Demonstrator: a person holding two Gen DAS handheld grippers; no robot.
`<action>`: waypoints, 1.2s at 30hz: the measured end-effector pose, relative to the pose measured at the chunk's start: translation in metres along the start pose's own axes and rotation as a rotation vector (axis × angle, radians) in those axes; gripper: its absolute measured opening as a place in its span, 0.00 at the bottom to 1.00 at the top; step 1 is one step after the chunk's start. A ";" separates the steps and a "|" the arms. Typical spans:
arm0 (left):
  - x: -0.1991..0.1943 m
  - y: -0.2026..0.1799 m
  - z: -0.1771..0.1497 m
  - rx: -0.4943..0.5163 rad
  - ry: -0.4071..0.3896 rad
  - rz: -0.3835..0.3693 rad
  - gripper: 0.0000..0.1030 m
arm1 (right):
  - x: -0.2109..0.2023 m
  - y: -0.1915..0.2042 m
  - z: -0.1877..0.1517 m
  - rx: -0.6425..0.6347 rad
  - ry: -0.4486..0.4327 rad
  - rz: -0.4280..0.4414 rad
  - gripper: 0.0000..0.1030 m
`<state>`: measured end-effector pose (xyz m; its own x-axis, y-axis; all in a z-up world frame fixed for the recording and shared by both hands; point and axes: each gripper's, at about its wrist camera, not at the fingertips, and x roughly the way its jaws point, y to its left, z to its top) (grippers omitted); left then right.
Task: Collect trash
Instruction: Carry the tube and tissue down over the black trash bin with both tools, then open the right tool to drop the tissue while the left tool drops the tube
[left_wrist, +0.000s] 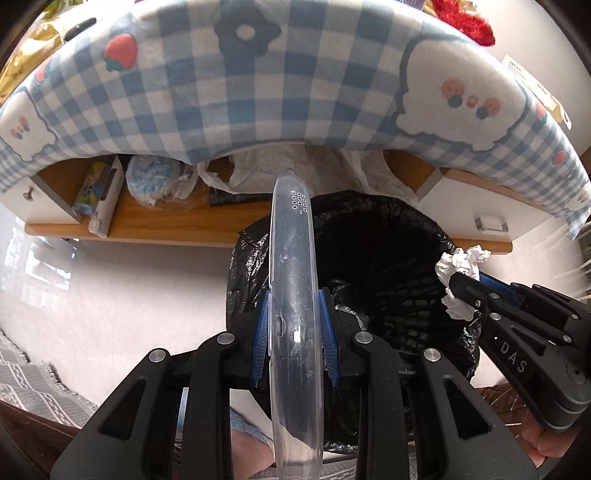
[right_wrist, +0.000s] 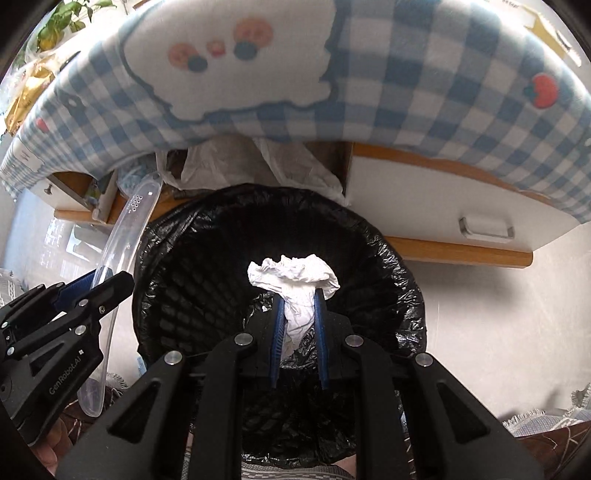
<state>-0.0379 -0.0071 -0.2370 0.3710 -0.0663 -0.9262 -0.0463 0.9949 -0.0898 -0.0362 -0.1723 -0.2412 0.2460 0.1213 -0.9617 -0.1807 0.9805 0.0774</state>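
A trash bin with a black liner (left_wrist: 388, 236) (right_wrist: 280, 229) stands on the floor before a low table. My left gripper (left_wrist: 294, 295) is shut on a clear plastic lid (left_wrist: 291, 280), held edge-on at the bin's left rim; the lid also shows in the right wrist view (right_wrist: 122, 236). My right gripper (right_wrist: 299, 295) is shut on a crumpled white tissue (right_wrist: 295, 277) and holds it over the bin's opening. The tissue also shows in the left wrist view (left_wrist: 461, 273) at the bin's right rim.
A blue checked blanket (left_wrist: 258, 81) (right_wrist: 406, 74) hangs over the low wooden table. On its lower shelf (left_wrist: 166, 225) lie a box, a bagged blue item (left_wrist: 159, 177) and white plastic bags (left_wrist: 295, 166). White drawers (right_wrist: 461, 210) flank the shelf. A grey rug (left_wrist: 33, 380) lies lower left.
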 end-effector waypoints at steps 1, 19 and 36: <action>0.002 0.000 0.000 0.002 0.001 0.001 0.25 | 0.004 0.000 0.000 0.001 0.006 -0.001 0.14; 0.015 -0.011 -0.001 0.015 0.013 -0.003 0.25 | 0.008 -0.004 -0.001 0.022 -0.015 -0.023 0.41; 0.018 -0.049 0.007 0.061 0.006 -0.047 0.25 | -0.028 -0.079 -0.001 0.149 -0.075 -0.091 0.90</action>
<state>-0.0229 -0.0562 -0.2468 0.3656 -0.1137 -0.9238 0.0279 0.9934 -0.1112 -0.0302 -0.2535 -0.2204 0.3264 0.0372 -0.9445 -0.0127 0.9993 0.0350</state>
